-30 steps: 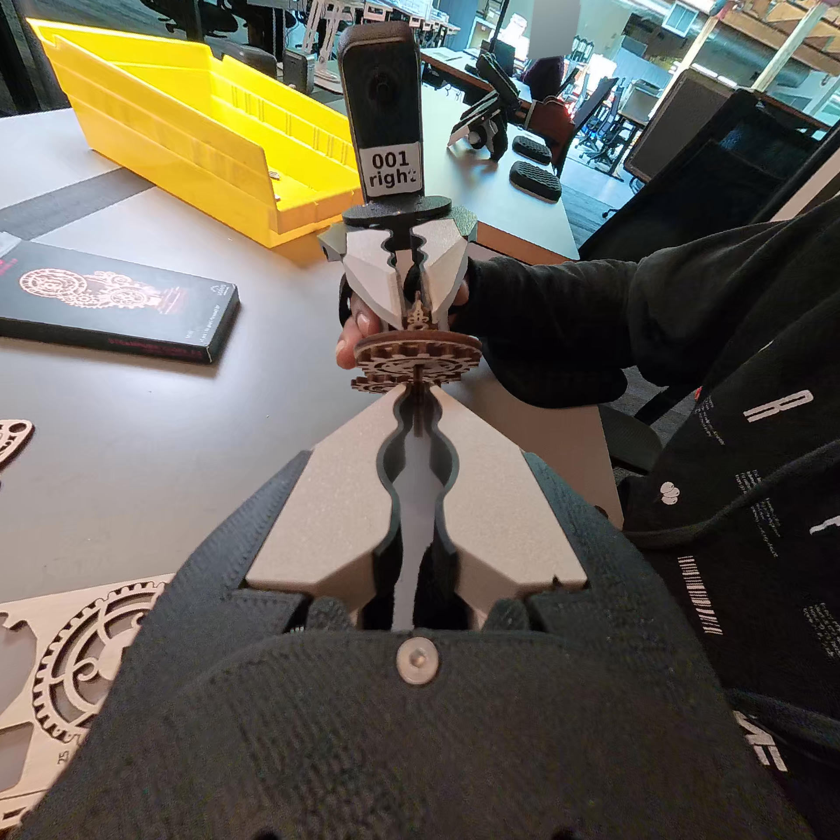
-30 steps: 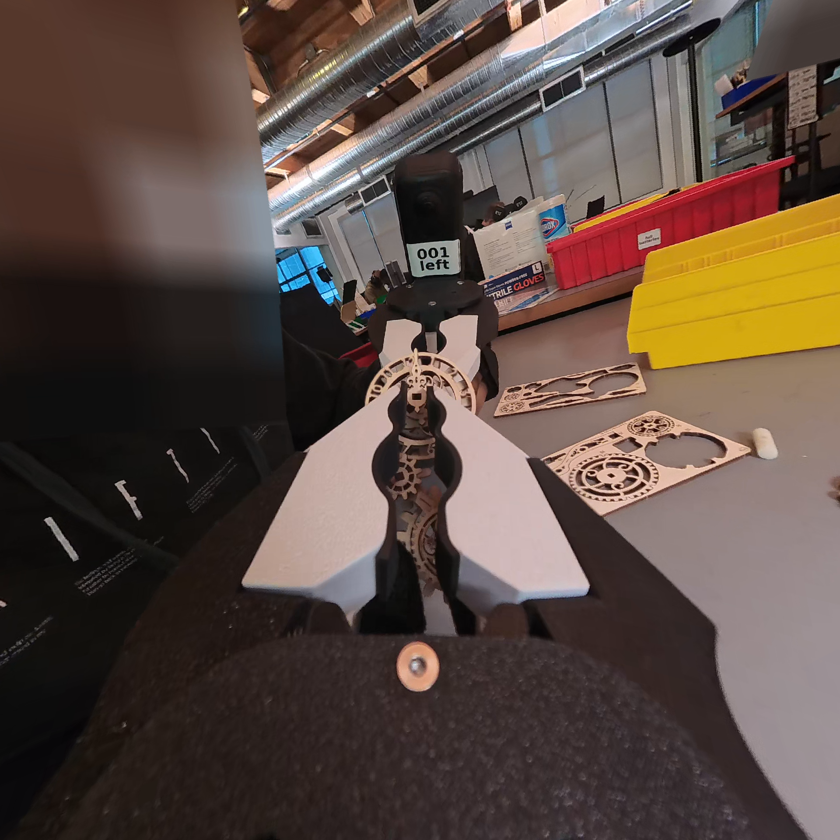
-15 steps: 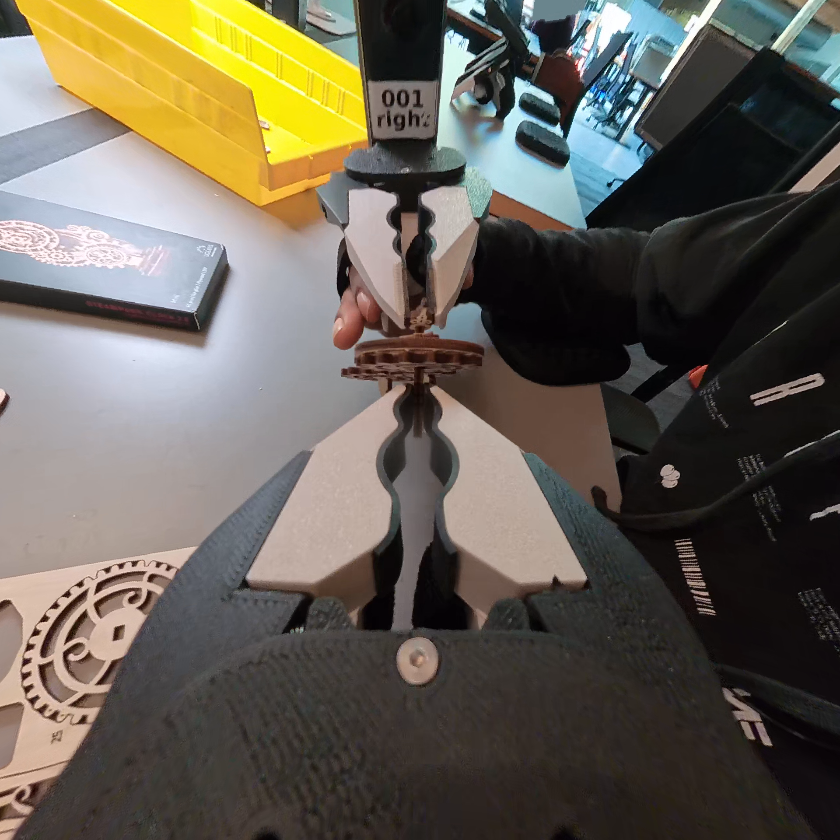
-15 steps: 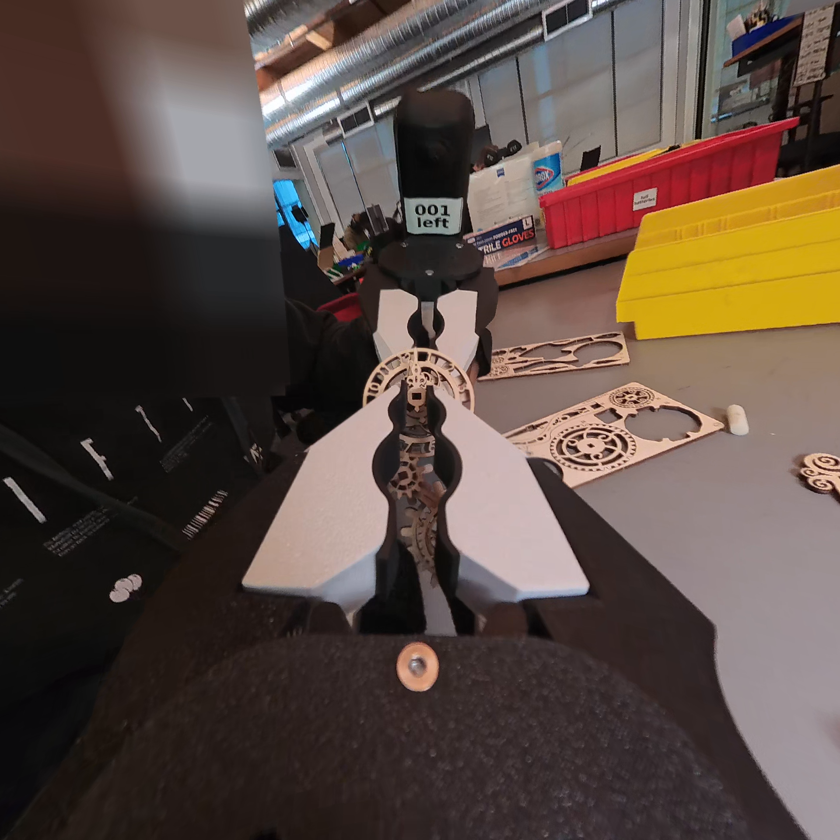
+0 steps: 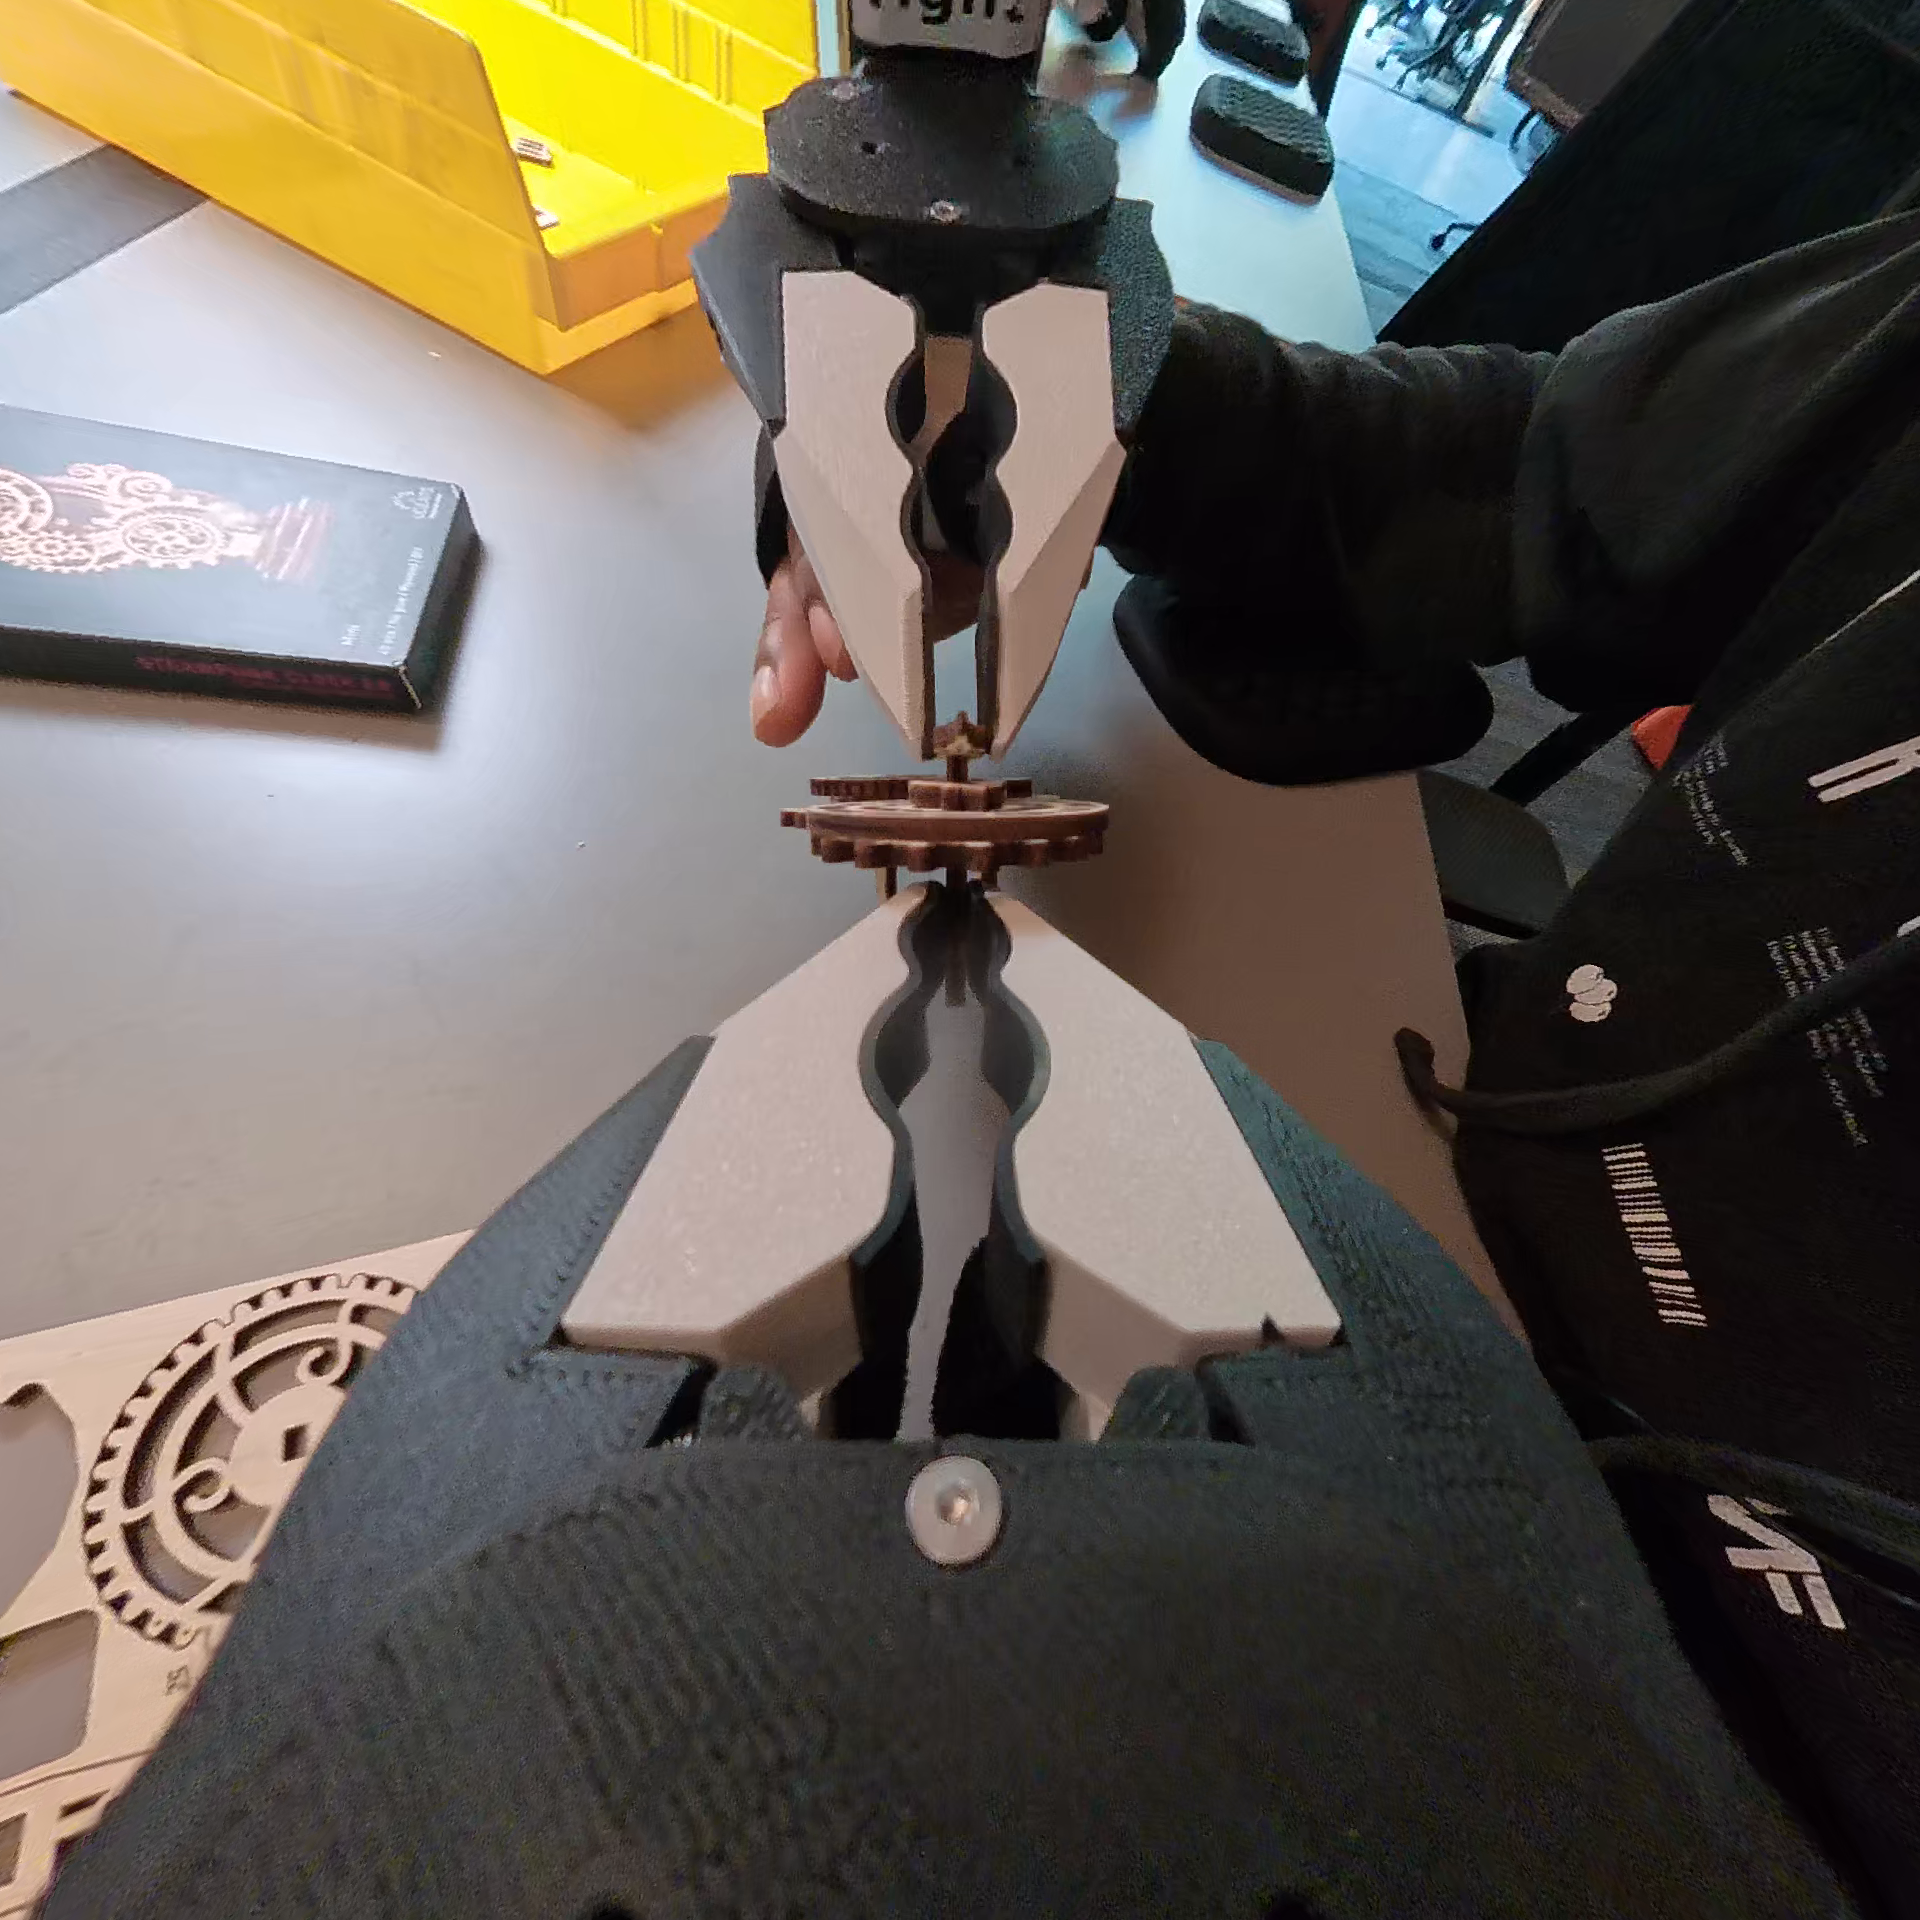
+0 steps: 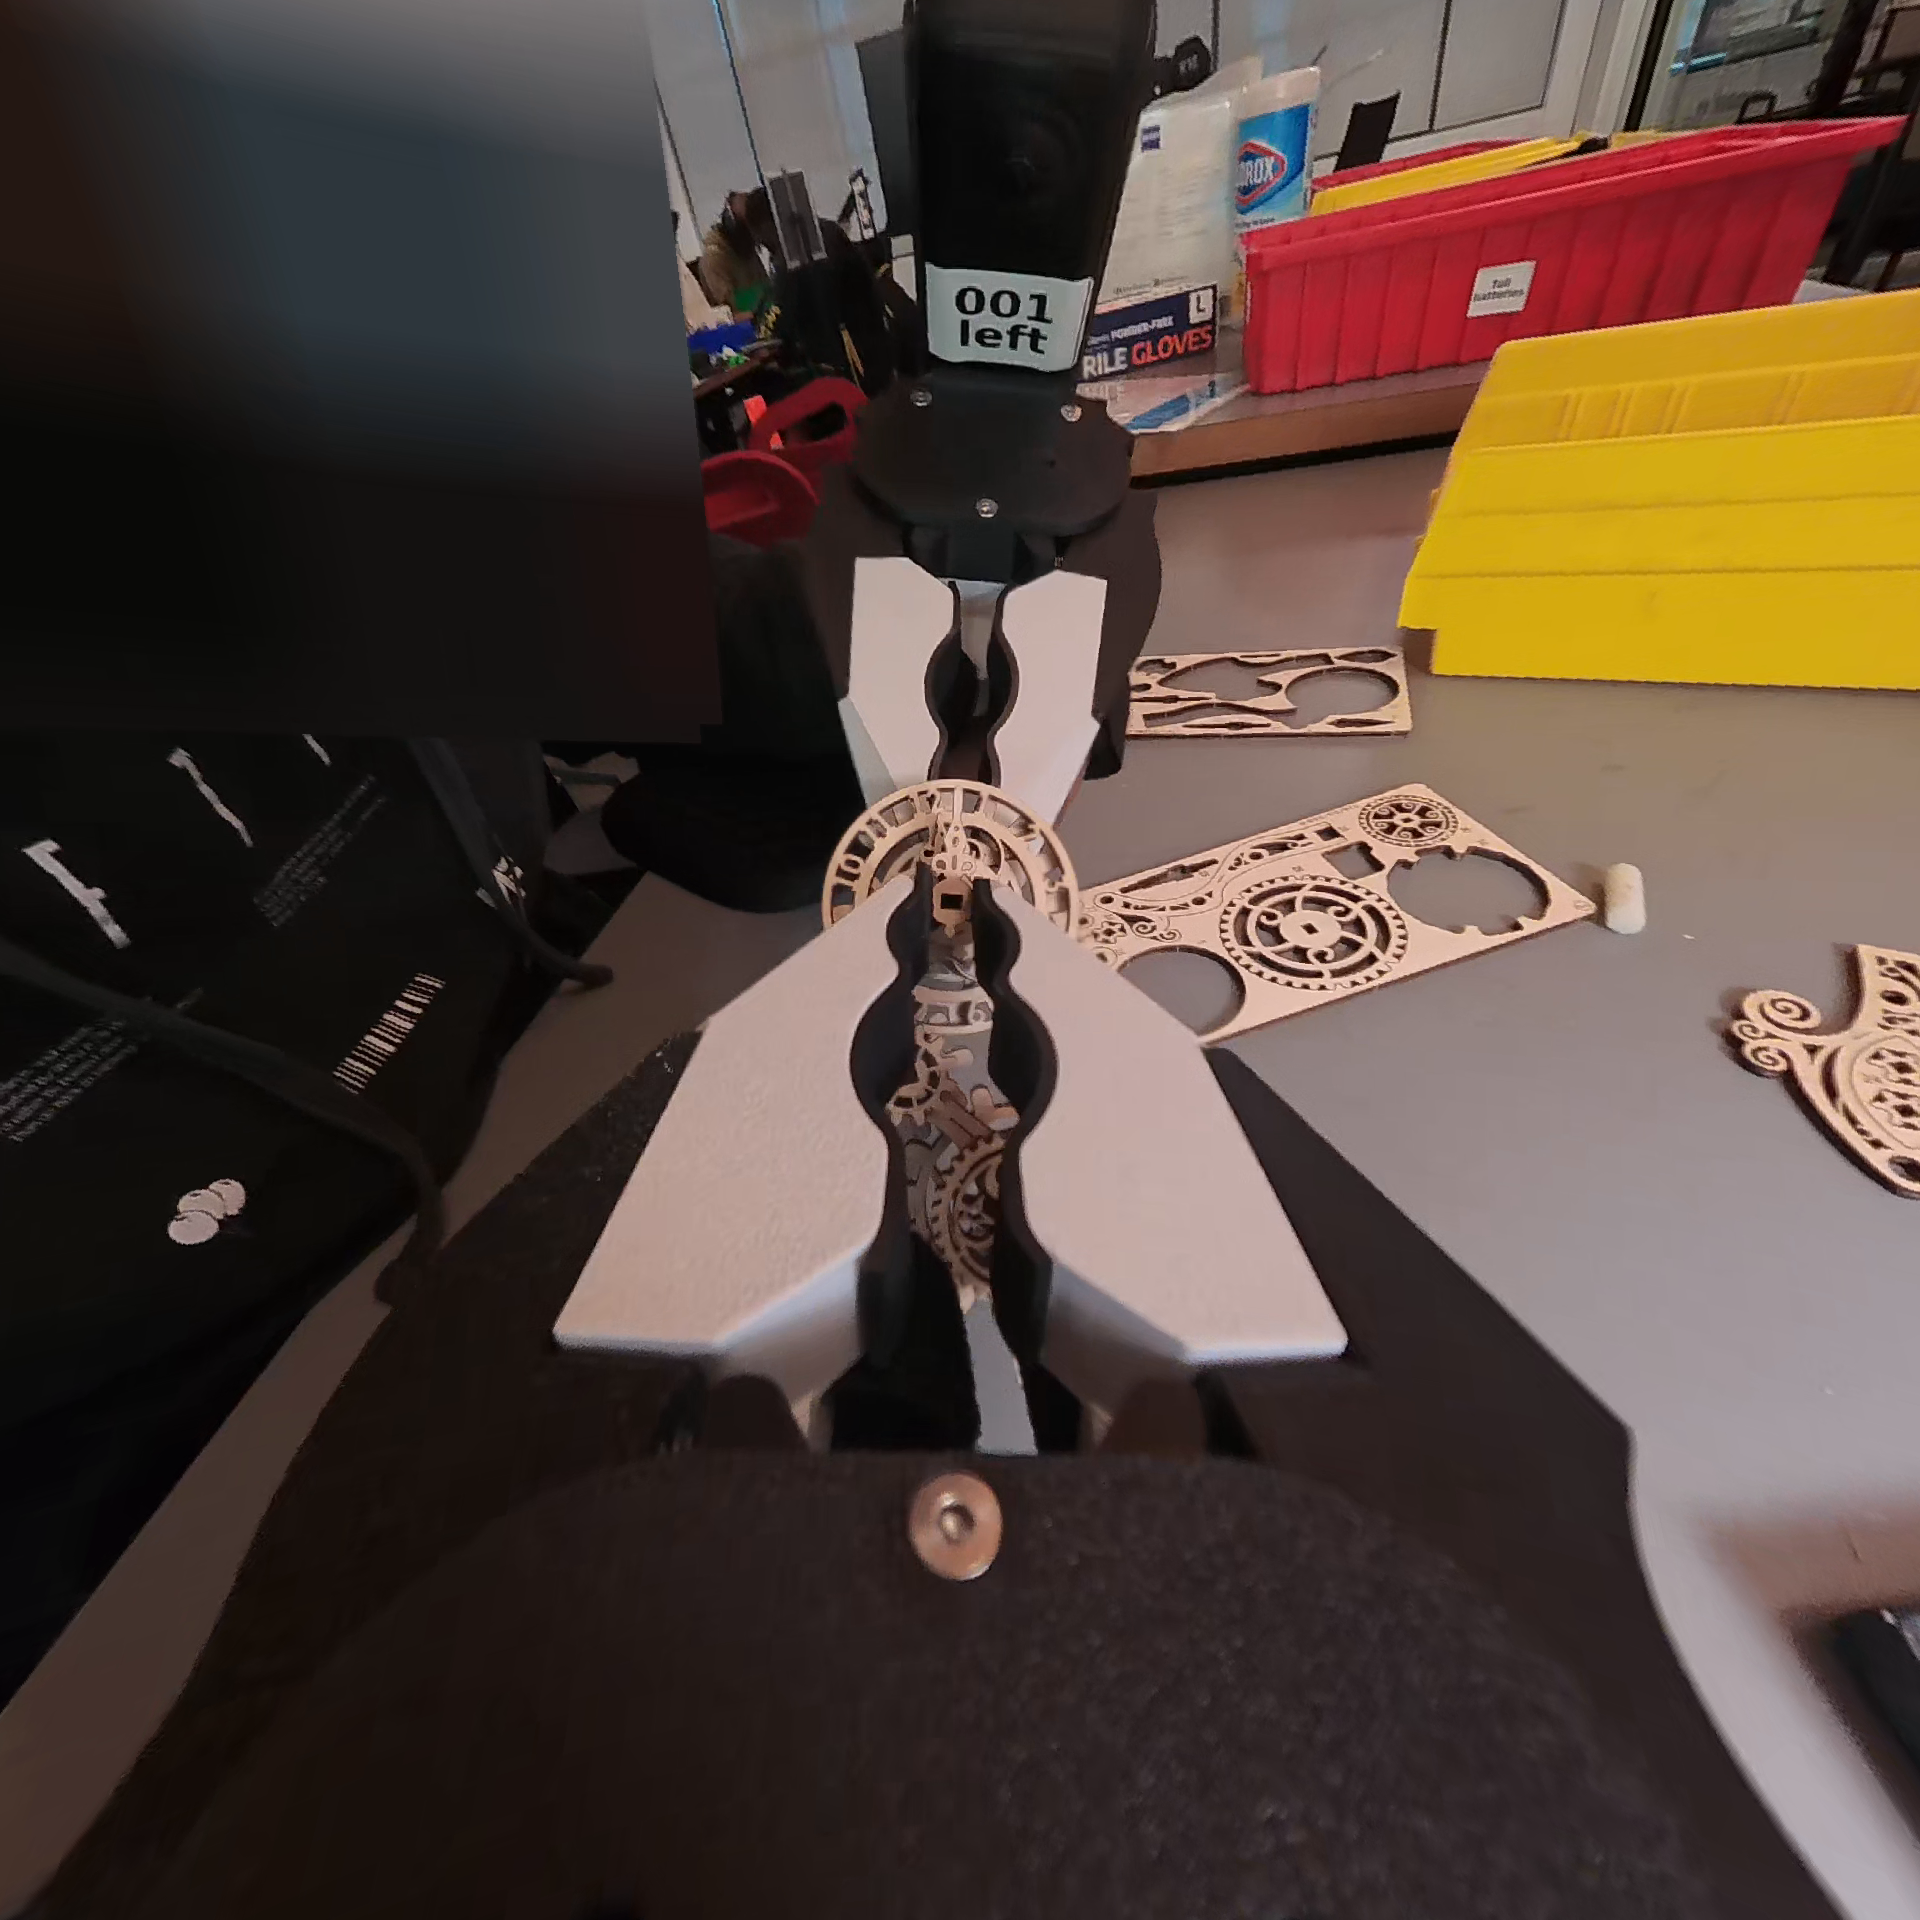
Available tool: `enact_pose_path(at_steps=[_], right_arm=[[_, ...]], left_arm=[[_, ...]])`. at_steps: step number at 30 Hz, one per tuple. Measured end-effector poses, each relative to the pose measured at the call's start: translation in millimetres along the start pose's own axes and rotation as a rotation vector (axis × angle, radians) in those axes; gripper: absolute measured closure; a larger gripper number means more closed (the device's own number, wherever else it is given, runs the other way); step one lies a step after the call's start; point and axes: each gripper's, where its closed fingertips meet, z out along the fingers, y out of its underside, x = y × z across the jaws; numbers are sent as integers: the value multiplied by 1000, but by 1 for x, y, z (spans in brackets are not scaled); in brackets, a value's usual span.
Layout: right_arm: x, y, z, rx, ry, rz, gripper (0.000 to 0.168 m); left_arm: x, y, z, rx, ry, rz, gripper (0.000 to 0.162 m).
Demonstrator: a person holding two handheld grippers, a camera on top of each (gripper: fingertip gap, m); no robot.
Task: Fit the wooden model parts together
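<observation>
A wooden gear assembly [image 5: 945,831], stacked toothed wheels on a thin axle, hangs in the air between my two grippers. My left gripper [image 5: 951,902] is shut on the axle's lower end. My right gripper [image 5: 961,736] comes from the far side and is shut on a small wooden piece [image 5: 958,740] on top of the wheels. In the right wrist view my right gripper [image 6: 951,896] pinches that small piece [image 6: 948,902] against the round dial wheel [image 6: 1023,862]. The left gripper [image 6: 971,774] faces it from behind the wheel. A hand [image 5: 790,644] holds the right gripper.
Grey table [image 5: 312,935] with a yellow bin [image 5: 416,156], a black flat box [image 5: 208,561] and a cut wooden sheet [image 5: 156,1455]. The right wrist view shows two more wooden sheets [image 6: 1320,935] [image 6: 1268,691], an ornate wooden part [image 6: 1849,1070], a small white cylinder [image 6: 1623,899], yellow bins [image 6: 1662,520] and a red bin [image 6: 1558,260]. Left and right tips are no more than a few centimetres apart. The small white cylinder [image 6: 1623,899] is about equally far from each gripper, around 25 cm.
The two grippers have drawn closer together, and each looms larger in the other's view. The gear assembly now shows edge-on in the left wrist view. Both stay shut.
</observation>
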Motion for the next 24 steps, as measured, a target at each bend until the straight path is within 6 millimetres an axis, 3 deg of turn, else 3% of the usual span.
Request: enact_pose_path(at_steps=[3,13,17,24], right_arm=[[0,8,3,-32,-1,13,162],[0,-2,4,27,17,9,162],[-3,-16,-3,64,12,3,129],[-1,-16,-19,-10,110,-90,122]], left_arm=[[0,5,3,-31,5,4,162],[0,1,5,28,23,36,161],[0,-5,4,86,26,90,161],[3,-17,-4,206,25,211,161]])
